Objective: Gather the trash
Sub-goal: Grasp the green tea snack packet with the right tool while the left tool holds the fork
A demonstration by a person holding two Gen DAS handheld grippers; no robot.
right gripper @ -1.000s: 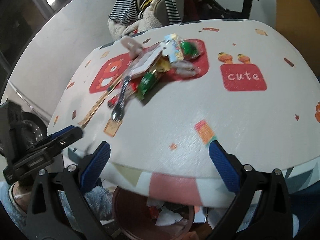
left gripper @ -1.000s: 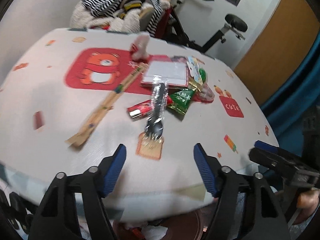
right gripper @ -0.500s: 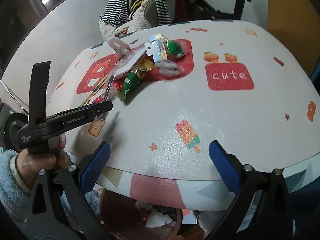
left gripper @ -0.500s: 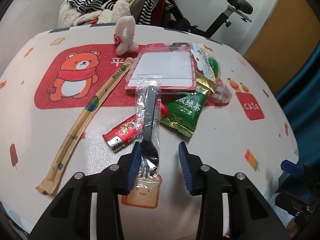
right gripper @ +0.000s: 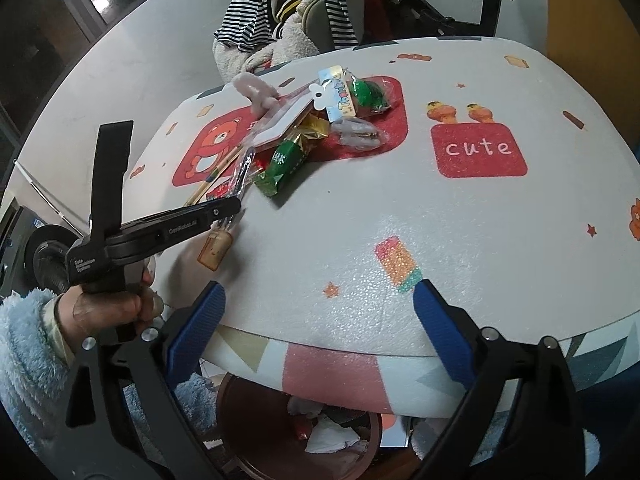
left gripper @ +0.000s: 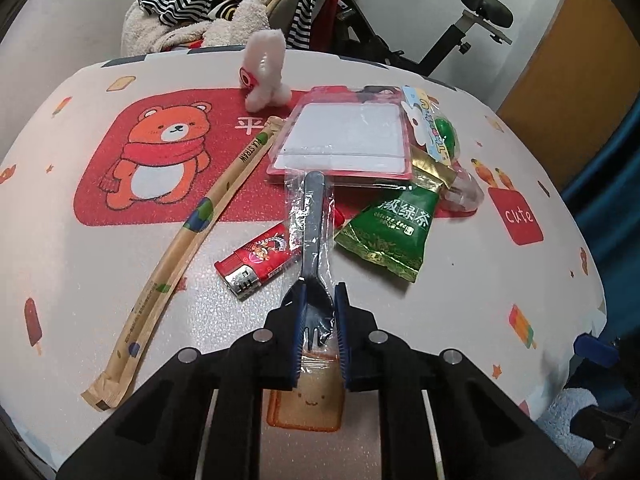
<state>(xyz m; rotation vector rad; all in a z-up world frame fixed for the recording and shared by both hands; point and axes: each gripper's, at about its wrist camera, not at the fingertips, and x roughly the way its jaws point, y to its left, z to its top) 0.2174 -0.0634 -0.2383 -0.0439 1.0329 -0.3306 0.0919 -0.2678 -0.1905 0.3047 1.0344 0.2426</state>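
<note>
A black plastic fork in a clear wrapper [left gripper: 314, 216] lies on the white patterned table [left gripper: 480, 280], its tines toward me. My left gripper [left gripper: 319, 292] is down at the fork's head; its jaws are closing, and the blue pads [left gripper: 301, 320] press the wrapper from both sides. From the right wrist the left gripper [right gripper: 236, 210] shows at the fork's [right gripper: 242, 172] near end. Around it lie a red lighter [left gripper: 260, 258], a green tea packet [left gripper: 392, 236], a paper-wrapped straw [left gripper: 188, 240] and a blister card [left gripper: 344, 140]. My right gripper [right gripper: 320, 292] hangs open over the table's near edge, holding nothing.
A brown bin [right gripper: 240, 420] holding paper scraps stands under the table's near edge. A white fluffy toy [left gripper: 266, 72] and a sweet bag [left gripper: 436, 136] lie at the back. Behind the table are a chair piled with striped clothes [left gripper: 224, 4] and an exercise bike [left gripper: 484, 12].
My left gripper moved forward and down over the table to the fork, and its jaws went from wide open to pinching the fork's head. The right gripper stayed put.
</note>
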